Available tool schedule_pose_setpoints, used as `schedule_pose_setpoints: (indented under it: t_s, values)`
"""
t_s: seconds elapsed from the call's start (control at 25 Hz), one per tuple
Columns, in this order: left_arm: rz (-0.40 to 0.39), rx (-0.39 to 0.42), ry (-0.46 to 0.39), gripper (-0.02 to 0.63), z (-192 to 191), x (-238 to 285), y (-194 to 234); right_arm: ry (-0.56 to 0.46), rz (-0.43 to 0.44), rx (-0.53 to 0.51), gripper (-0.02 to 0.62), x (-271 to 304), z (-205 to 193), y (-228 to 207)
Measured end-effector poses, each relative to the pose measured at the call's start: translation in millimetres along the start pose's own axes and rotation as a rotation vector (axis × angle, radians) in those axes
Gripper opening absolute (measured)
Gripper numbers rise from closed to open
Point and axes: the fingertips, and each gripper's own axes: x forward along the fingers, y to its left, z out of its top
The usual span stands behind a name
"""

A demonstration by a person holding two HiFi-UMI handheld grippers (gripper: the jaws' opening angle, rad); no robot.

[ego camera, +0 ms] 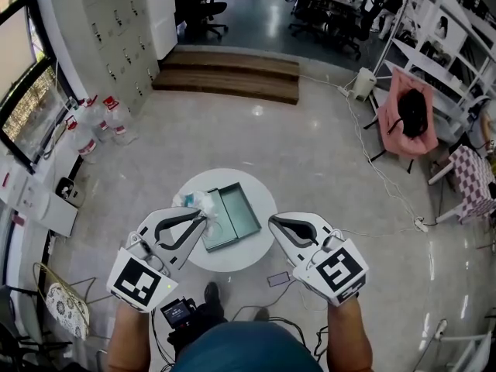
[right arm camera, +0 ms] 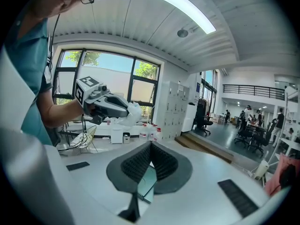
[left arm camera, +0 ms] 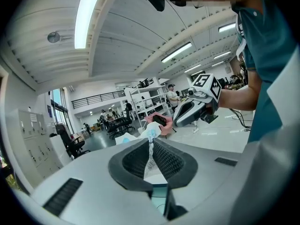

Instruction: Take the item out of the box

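Observation:
An open teal-grey box (ego camera: 232, 217) lies on a small round white table (ego camera: 256, 250). My left gripper (ego camera: 203, 218) is shut on a crinkled white plastic-wrapped item (ego camera: 197, 201), which hangs over the box's left edge. In the left gripper view the item (left arm camera: 151, 136) stands up between the pads of my left gripper (left arm camera: 151, 146). My right gripper (ego camera: 273, 222) is shut and holds nothing, just right of the box. In the right gripper view, the box (right arm camera: 146, 181) shows under the closed right gripper (right arm camera: 150, 146), and the left gripper (right arm camera: 126, 112) holds the item (right arm camera: 133, 110).
A phone (ego camera: 278, 279) lies on the floor beside the table. Water bottles (ego camera: 101, 118) stand at the left wall, wooden steps (ego camera: 229, 74) lie ahead, and a pink chair (ego camera: 408, 115) stands at the right. Cables run across the floor.

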Motion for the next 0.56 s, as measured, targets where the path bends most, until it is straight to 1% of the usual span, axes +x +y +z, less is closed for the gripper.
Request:
schedule_pose_setpoints:
  t_s: [0.24, 0.36, 0.56]
  values:
    - [-0.010, -0.010, 0.007, 0.041, -3, 9, 5, 0.007, -0.006, 0.000, 0.037, 2, 1, -9]
    - [-0.014, -0.005, 0.007, 0.041, -19, 1, -4, 0.005, -0.009, -0.011, 0.037, 7, -11, 6]
    - [-0.017, -0.004, 0.006, 0.041, -43, -9, -20, 0.012, -0.019, 0.003, 0.037, 11, -32, 28]
